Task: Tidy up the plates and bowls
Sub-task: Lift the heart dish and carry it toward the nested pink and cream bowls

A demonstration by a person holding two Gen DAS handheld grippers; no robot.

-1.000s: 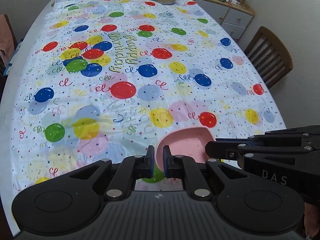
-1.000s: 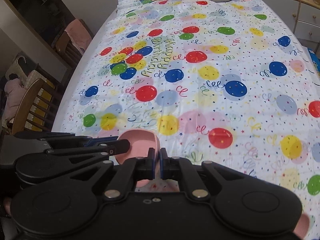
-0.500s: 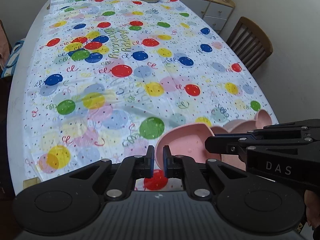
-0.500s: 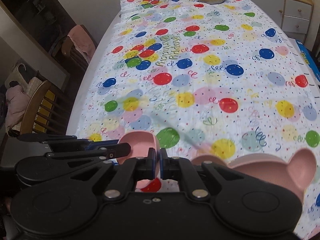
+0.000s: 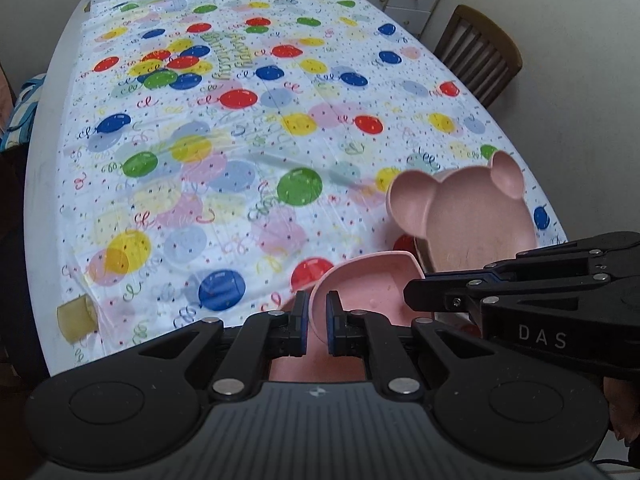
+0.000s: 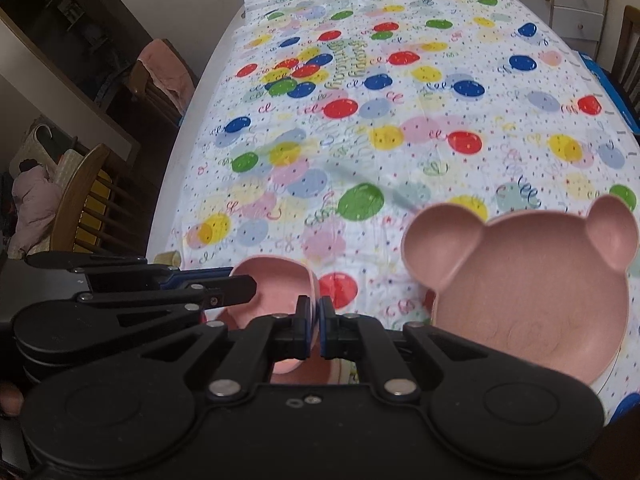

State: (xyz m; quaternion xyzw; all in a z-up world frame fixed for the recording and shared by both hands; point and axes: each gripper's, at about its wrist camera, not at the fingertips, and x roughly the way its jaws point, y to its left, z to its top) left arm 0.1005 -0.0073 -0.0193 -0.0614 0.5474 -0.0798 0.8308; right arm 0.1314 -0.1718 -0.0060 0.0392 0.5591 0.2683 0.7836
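Left wrist view: left gripper [image 5: 317, 317] is clamped on the pink bowl's [image 5: 370, 286] rim at bottom centre; the bear plate [image 5: 472, 216] sits up and right of it.

Right wrist view: right gripper [image 6: 314, 326] pinches the same bowl [image 6: 276, 280]; plate [image 6: 532, 292] lower right, nearer this hand.

A small pink bowl [image 5: 372, 286] sits low at the near edge of the table, tipped so its smooth inside faces up and away, its near rim pinched on two sides and its far rim curved. Just beside it, to the right, a pink bear-shaped plate [image 6: 532, 292] shows two round ear compartments and a wide face section with a faint embossed snout. It is raised and tilted, resting on more pink ware beneath it.
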